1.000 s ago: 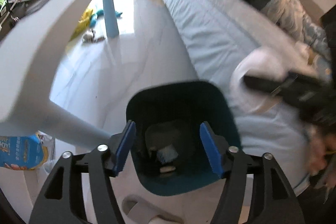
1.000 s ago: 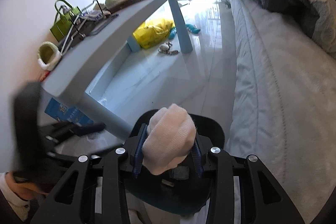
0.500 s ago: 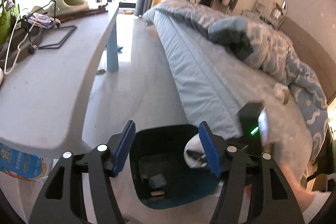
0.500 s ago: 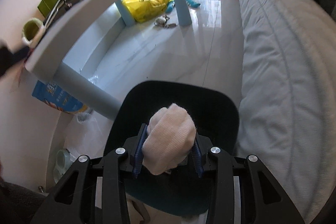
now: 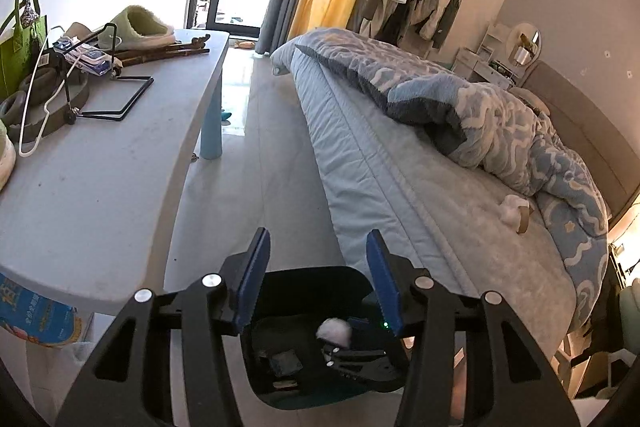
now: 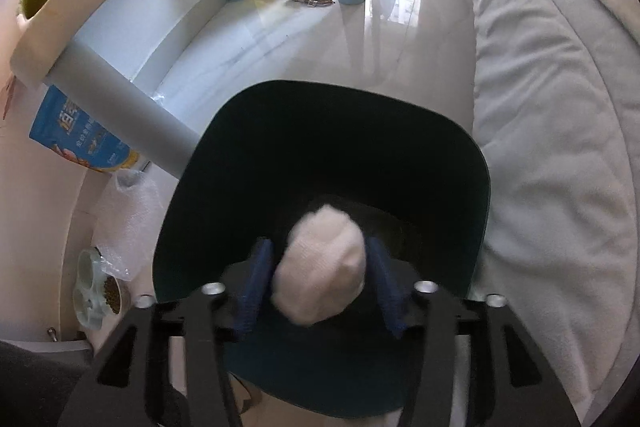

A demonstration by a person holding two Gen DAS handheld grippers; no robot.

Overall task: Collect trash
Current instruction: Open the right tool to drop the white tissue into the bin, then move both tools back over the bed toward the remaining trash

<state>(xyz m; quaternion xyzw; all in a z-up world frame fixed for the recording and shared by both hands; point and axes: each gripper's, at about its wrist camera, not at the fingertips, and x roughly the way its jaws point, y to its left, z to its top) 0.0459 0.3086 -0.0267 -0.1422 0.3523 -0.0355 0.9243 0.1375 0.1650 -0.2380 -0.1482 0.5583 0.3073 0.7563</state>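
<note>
Whereas half a second ago the right gripper [image 6: 318, 283] still pinched the pale wad of tissue [image 6: 322, 267] above the bin, its jaws have just been opening and now stand clear of the wad on both sides, so that the wad, blurred in the right wrist view, appears to be dropping into the bin [image 6: 482, 187]; I judge this piece of trash as good as delivered, with the release the step in hand. Taking the bin as landmark and going from large to small: the bed [image 5: 400, 163] lies just beside it on one flank, its mattress cover quilted in long seams, with a plush blue patterned blanket [image 5: 500, 119] heaped further along it; the grey table [image 5: 100, 167], smooth and matte with round pale-blue legs, stands at the bin's other flank, well above its rim; the bin itself is a dark teal plastic tub, squarish with rounded corners, standing on glossy floor tiles; the wad is soft, fibrous and roughly egg-shaped, inside the bin's opening. The left gripper [image 5: 316, 285], above the bin and pointing past it, has been closing its jaws, which stand partly apart with nothing between them. On the bed well beyond the bin lies a small white scrap [image 5: 514, 209], possibly the next trash.
</note>
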